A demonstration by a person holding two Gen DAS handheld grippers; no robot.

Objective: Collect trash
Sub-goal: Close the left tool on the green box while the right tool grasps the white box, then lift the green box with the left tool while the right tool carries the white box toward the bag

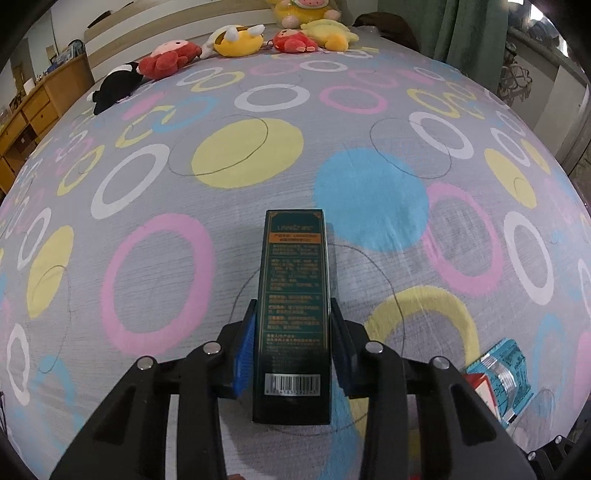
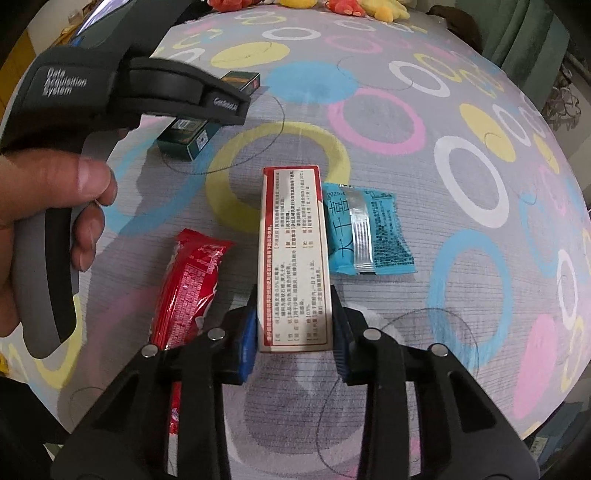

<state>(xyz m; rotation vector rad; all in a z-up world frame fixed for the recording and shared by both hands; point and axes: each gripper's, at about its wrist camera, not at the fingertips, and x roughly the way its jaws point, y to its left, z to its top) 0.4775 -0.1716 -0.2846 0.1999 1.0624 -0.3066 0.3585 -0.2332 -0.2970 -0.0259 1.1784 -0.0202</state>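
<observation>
A long dark green box (image 1: 293, 280) lies on the ringed bedsheet (image 1: 147, 258), and my left gripper (image 1: 293, 314) is shut on its near half, blue pads pressed to both long sides. In the right wrist view a white box with red edging (image 2: 293, 240) lies lengthwise, with my right gripper (image 2: 294, 299) shut on its near end. A blue snack wrapper (image 2: 369, 232) lies just right of the white box and a red wrapper (image 2: 188, 284) just left. The green box's end (image 2: 184, 138) shows under the left tool's black handle (image 2: 129, 88), which a hand (image 2: 55, 206) holds.
Several plush toys (image 1: 236, 40) line the far end of the bed. A wooden dresser (image 1: 33, 114) stands to the left and a green curtain (image 1: 469, 29) at the far right. The blue wrapper (image 1: 506, 373) appears at the lower right of the left wrist view.
</observation>
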